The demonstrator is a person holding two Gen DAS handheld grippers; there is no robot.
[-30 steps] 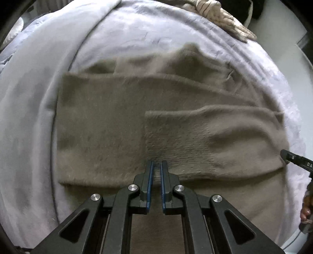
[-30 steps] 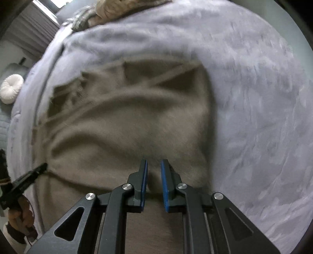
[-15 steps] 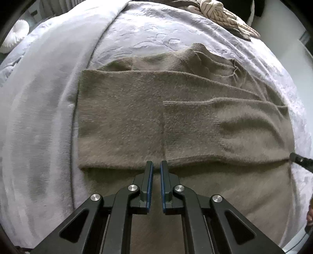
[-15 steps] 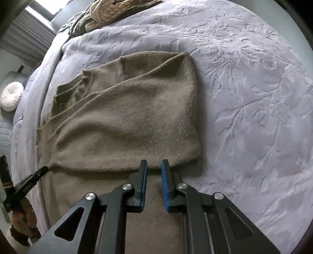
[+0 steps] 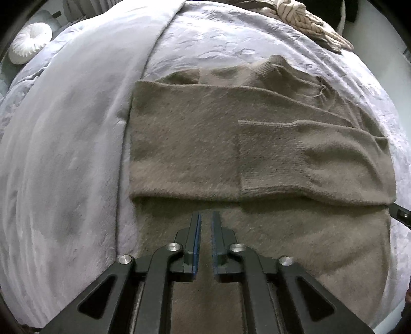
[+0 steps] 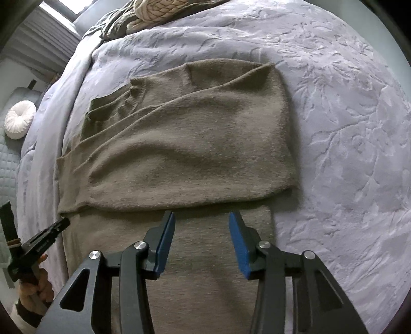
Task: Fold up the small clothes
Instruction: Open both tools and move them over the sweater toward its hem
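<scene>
A taupe knitted sweater (image 5: 195, 144) lies flat on a lilac bed cover, both sleeves folded across its chest; it also shows in the right wrist view (image 6: 195, 144). My left gripper (image 5: 204, 217) is shut and empty, above the sweater's lower body just below the folded sleeves. My right gripper (image 6: 201, 218) is open and empty, above the lower body near the sweater's right edge. The left gripper's tip shows at the left of the right wrist view (image 6: 41, 241); the right gripper's tip shows at the right edge of the left wrist view (image 5: 400, 214).
The lilac embossed bed cover (image 6: 346, 128) surrounds the sweater. A cream and brown pile of knitwear (image 5: 303, 18) lies at the far end, also in the right wrist view (image 6: 159, 10). A white round cushion (image 5: 29, 45) sits at the far left.
Both grippers have drawn back from the folded sleeves toward the sweater's lower body. The right gripper, shut before, has opened wide. The left gripper stays shut.
</scene>
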